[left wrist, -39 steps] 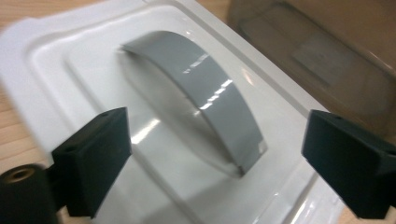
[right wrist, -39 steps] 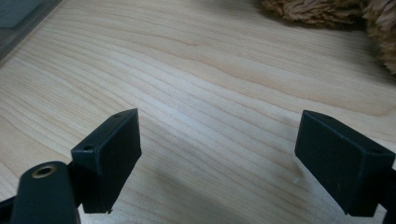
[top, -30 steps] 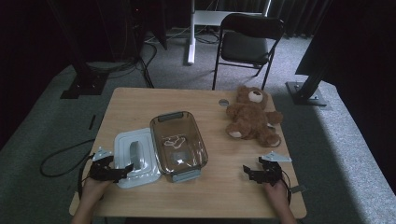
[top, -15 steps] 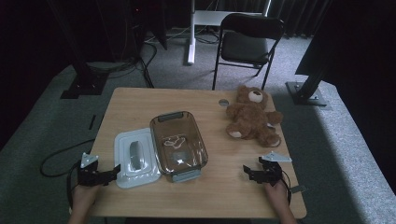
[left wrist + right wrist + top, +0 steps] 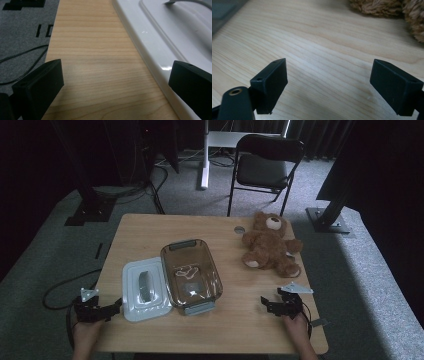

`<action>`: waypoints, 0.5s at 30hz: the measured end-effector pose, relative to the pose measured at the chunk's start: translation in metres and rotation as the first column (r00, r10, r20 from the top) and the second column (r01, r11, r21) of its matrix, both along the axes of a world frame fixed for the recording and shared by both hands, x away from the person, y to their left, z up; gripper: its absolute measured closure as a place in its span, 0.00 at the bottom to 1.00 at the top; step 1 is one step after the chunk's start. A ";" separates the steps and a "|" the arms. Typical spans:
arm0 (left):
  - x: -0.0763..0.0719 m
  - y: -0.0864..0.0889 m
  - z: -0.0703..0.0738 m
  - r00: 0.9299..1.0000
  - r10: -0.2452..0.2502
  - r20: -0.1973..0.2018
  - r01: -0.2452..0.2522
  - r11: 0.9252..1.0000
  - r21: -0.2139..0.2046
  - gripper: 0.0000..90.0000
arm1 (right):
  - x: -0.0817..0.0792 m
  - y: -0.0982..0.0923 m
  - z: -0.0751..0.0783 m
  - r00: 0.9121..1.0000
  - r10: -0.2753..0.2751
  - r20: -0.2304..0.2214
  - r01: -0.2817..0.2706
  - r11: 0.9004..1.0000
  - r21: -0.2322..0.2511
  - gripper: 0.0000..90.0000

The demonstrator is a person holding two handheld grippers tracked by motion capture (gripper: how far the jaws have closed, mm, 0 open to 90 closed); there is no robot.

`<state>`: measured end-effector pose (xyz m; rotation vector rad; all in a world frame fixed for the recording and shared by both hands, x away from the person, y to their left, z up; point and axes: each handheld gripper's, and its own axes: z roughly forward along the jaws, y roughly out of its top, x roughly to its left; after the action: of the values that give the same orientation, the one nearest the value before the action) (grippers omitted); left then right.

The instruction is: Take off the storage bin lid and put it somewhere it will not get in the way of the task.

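Note:
A clear glass baking dish [image 5: 191, 274] with grey handles sits mid-table; something small and pale lies inside it. Its white lid [image 5: 144, 288] with a grey handle lies flat just left of it, and the lid's edge [image 5: 160, 50] runs past my left gripper's right jaw. My left gripper [image 5: 114, 309] is open at the table's front left edge, just short of the lid. A brown teddy bear [image 5: 270, 245] lies at the right back, its fur [image 5: 387, 7] showing ahead of my right gripper. My right gripper [image 5: 266, 305] is open on bare wood near the front right.
The wooden table [image 5: 240, 330] has bare room between dish and bear. A small round grey disc [image 5: 239, 229] lies beside the bear's head. A folding chair [image 5: 265, 167] stands behind the table. A black cable [image 5: 65, 285] trails on the grey carpet at left.
My left gripper has drawn back to the left and toward the table's front edge, away from the lid. The right gripper has stayed put.

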<state>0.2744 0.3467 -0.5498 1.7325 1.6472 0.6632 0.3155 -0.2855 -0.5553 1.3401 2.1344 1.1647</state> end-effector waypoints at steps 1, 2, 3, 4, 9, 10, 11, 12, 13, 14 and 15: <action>0.000 0.000 -0.001 1.000 -0.001 -0.009 0.001 1.000 -0.002 0.01 | 0.000 0.000 0.001 1.000 0.001 0.002 -0.001 1.000 0.009 0.15; 0.001 0.000 -0.001 1.000 0.003 -0.012 -0.003 1.000 0.005 0.01 | 0.000 0.000 0.002 1.000 -0.003 0.003 0.003 1.000 0.009 0.15; 0.001 0.000 -0.001 1.000 0.003 -0.012 -0.003 1.000 0.005 0.01 | 0.000 0.000 0.002 1.000 -0.003 0.003 0.003 1.000 0.009 0.15; 0.001 0.000 -0.002 1.000 0.000 -0.013 0.000 1.000 0.006 0.01 | 0.001 -0.001 0.004 1.000 -0.010 0.010 0.010 1.000 0.001 0.15; 0.003 0.000 -0.005 0.999 -0.005 -0.046 0.007 0.999 0.043 0.01 | 0.007 -0.007 0.034 0.994 -0.096 0.058 0.092 0.993 0.070 0.14; 0.004 0.000 -0.005 0.999 -0.002 -0.051 0.004 0.999 0.044 0.01 | 0.010 -0.009 0.040 0.992 -0.120 0.045 0.114 0.988 0.106 0.13; 0.003 0.001 -0.005 0.999 0.000 -0.047 0.002 0.999 0.046 0.01 | 0.013 -0.011 0.045 0.988 -0.149 0.043 0.142 0.981 0.132 0.13; 0.003 0.002 -0.005 0.999 0.003 -0.045 -0.001 0.999 0.048 0.01 | 0.016 -0.013 0.049 0.988 -0.143 0.054 0.133 0.979 0.152 0.13; 0.003 0.002 -0.005 0.999 0.008 -0.051 -0.006 0.999 0.051 0.01 | 0.018 -0.013 0.052 0.987 -0.144 0.072 0.133 0.981 0.145 0.13; 0.003 0.003 -0.005 0.999 0.010 -0.053 -0.008 0.999 0.047 0.01 | 0.022 -0.012 0.055 0.983 -0.162 0.086 0.151 0.981 0.121 0.13; 0.003 0.003 -0.005 0.999 0.016 -0.049 -0.014 0.999 0.036 0.01 | 0.025 -0.012 0.058 0.981 -0.170 0.089 0.160 0.980 0.116 0.13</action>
<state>0.2773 0.3502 -0.5551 1.7764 1.6931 0.6658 0.3404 -0.2976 -0.4978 1.4444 1.8759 1.2667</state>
